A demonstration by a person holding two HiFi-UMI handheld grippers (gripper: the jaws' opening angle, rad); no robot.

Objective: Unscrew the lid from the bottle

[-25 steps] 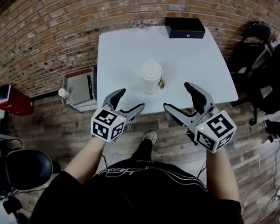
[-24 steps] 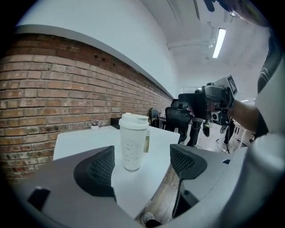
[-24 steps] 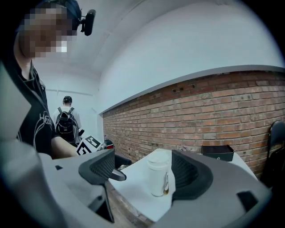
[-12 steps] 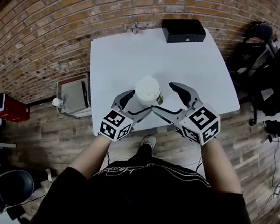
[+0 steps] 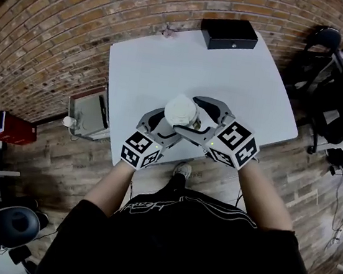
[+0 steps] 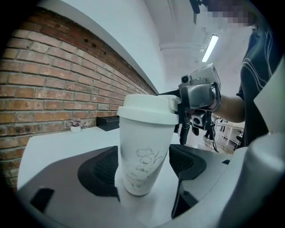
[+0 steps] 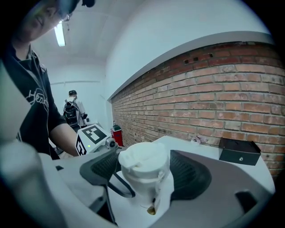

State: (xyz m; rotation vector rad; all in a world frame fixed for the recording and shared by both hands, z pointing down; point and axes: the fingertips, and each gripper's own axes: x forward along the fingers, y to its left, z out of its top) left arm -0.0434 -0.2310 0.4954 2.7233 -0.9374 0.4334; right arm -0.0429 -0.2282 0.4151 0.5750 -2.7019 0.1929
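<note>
Right gripper: jaws wide, just been closing, flanking the lid, not clamped | left gripper: jaws apart round the bottle body, not pressing | bottle: upright on white table, near front edge

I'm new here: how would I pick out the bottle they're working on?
Find the white table against the brick wall. Near its front edge, between the left gripper and right gripper, stands the bottle. It is tall and white with a white lid, unlike the low black box and tiny plant at the far edge.
</note>
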